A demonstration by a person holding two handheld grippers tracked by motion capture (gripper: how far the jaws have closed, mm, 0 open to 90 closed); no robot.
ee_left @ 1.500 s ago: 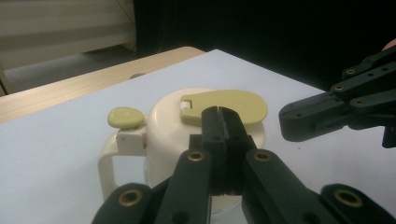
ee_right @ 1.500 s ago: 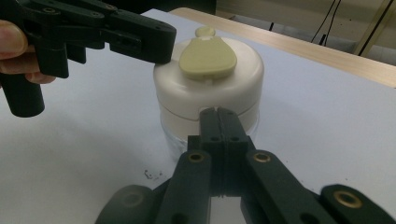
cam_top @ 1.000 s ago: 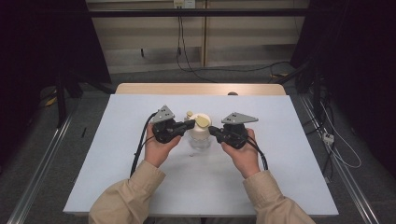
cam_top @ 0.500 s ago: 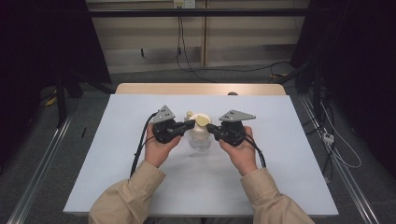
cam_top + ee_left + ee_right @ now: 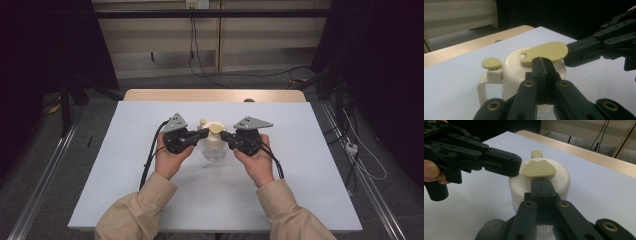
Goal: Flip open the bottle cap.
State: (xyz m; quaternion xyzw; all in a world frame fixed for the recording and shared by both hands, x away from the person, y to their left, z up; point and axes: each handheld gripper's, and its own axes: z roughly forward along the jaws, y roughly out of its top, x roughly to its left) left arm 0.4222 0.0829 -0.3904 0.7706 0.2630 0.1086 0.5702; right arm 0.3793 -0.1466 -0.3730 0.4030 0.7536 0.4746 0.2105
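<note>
Cream plastic jug with a pale yellow teardrop-shaped lid flap (image 5: pixel 214 136) stands upright near the middle of the white worktop (image 5: pixel 300 165), its looped handle turned away from the person. The left hand-held gripper (image 5: pixel 204 133) has its jaws pressed together, tips against the lid's side just under the flap; the right hand-held gripper (image 5: pixel 223 134) is likewise closed, its tips at the opposite rim. Neither clamps anything. Squeezing from both sides with bare tips could, I judge, tip the light jug or let it skid, since nothing holds its base.
</note>
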